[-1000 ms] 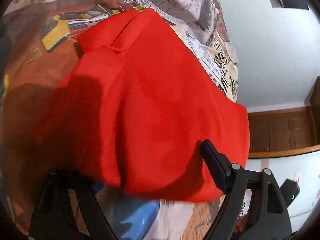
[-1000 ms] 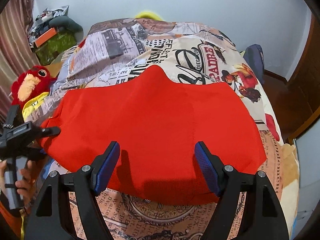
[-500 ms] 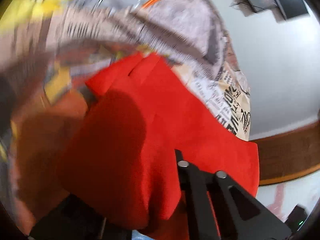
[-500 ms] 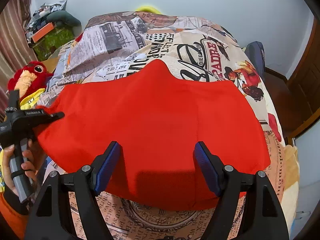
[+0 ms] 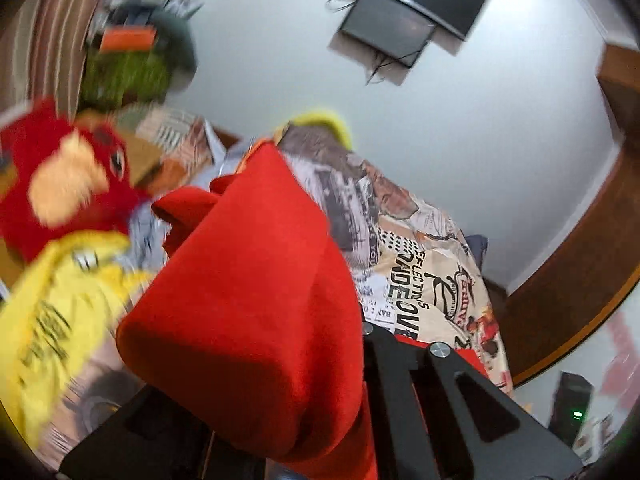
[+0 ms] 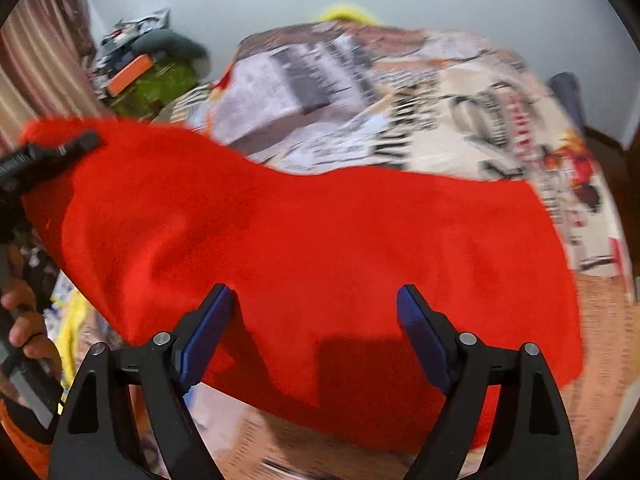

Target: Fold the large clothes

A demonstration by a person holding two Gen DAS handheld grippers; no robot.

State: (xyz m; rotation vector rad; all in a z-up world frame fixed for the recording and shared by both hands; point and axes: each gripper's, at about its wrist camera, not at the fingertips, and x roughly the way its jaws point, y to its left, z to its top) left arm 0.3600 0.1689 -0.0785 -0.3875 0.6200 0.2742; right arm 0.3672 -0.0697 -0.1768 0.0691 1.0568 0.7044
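Note:
A large red garment [image 6: 320,248] lies spread over the bed. Its left corner is lifted off the bed. My left gripper [image 5: 360,334] is shut on that corner, and red cloth [image 5: 248,300] hangs in a bunch over its fingers and hides the tips. In the right wrist view the left gripper [image 6: 86,142] holds the raised corner at the far left, gripped by a hand [image 6: 24,320]. My right gripper [image 6: 314,294] hovers over the garment's near edge. Its jaws are opening, with blue pads [image 6: 208,328] wide apart and cloth below them, not pinched.
The bed has a newspaper-print cover [image 6: 440,112]. A red plush toy [image 5: 60,188] and a yellow one [image 5: 60,312] sit at the bed's left side. A pile of things [image 6: 152,72] stands at the back left. A screen [image 5: 400,20] hangs on the wall.
My left gripper shut on the garment's left corner and rose, pulling it up off the bed. My right gripper shifted along the near edge and its jaws spread wider.

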